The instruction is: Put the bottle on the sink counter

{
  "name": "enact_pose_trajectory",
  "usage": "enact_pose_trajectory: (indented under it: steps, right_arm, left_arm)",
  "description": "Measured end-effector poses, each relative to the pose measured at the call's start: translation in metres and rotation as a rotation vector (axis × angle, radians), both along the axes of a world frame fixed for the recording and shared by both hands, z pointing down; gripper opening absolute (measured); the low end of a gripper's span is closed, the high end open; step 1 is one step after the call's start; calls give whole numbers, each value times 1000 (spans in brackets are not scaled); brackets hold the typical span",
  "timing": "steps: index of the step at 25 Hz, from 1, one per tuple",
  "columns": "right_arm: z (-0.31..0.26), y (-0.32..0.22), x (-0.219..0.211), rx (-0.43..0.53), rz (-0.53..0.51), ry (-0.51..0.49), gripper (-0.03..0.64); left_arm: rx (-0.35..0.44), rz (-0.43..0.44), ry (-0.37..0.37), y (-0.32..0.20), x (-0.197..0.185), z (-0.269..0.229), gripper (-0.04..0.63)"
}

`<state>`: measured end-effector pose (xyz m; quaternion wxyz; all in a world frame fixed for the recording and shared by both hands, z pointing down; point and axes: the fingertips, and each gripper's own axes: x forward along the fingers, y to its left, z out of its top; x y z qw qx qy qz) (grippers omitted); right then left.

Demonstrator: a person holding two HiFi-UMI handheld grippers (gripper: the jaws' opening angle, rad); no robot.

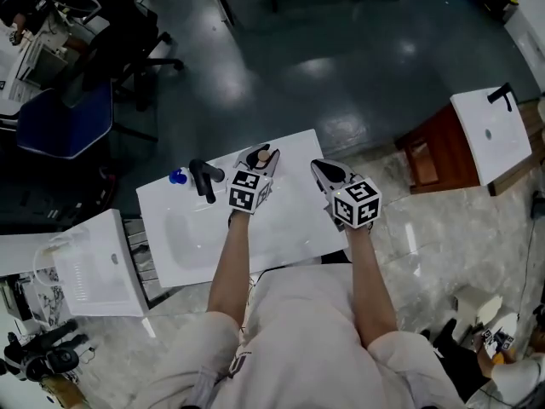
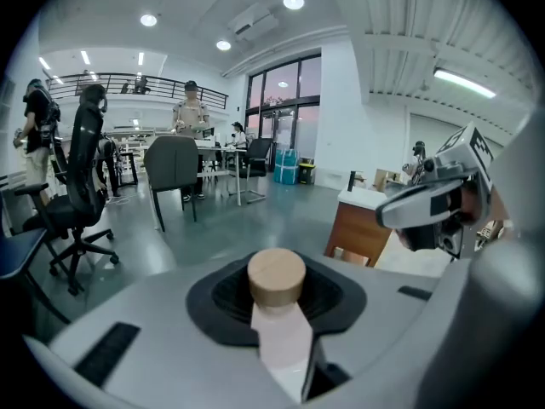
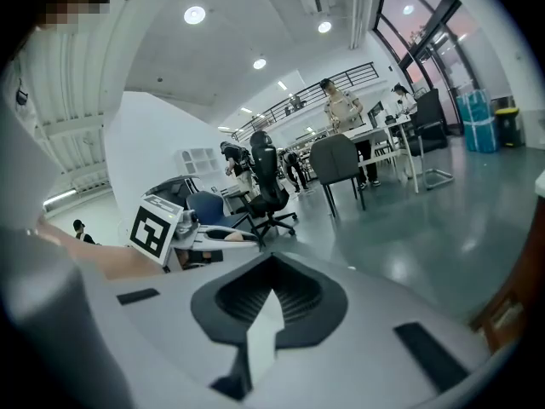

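The left tool (image 1: 255,162) is clamped on the bottle (image 2: 278,281), which has a light brown cap. It is held over the white sink counter (image 1: 294,216), near the black faucet (image 1: 203,179). The right tool (image 3: 269,307) has its jaws together, with nothing between them.

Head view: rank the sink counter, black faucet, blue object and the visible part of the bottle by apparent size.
1. sink counter
2. black faucet
3. blue object and bottle: about alike. Only the bottle's top shows in the left hand-held gripper, probably nearer the camera, so I won't rank them.
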<state>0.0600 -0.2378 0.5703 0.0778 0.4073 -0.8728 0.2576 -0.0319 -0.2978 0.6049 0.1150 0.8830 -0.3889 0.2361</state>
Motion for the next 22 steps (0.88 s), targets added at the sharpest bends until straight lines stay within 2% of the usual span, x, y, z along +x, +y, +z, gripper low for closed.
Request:
enact_pose_trajectory:
  steps: [9,22]
  right_arm:
    - [6,11,2,-7,24,35,5]
    - [21,31,27,-49,69,38,5]
  left_arm:
    - [0,64,-26,-14,19,26,106]
    - [-37,75,-41,-26,39,58,106]
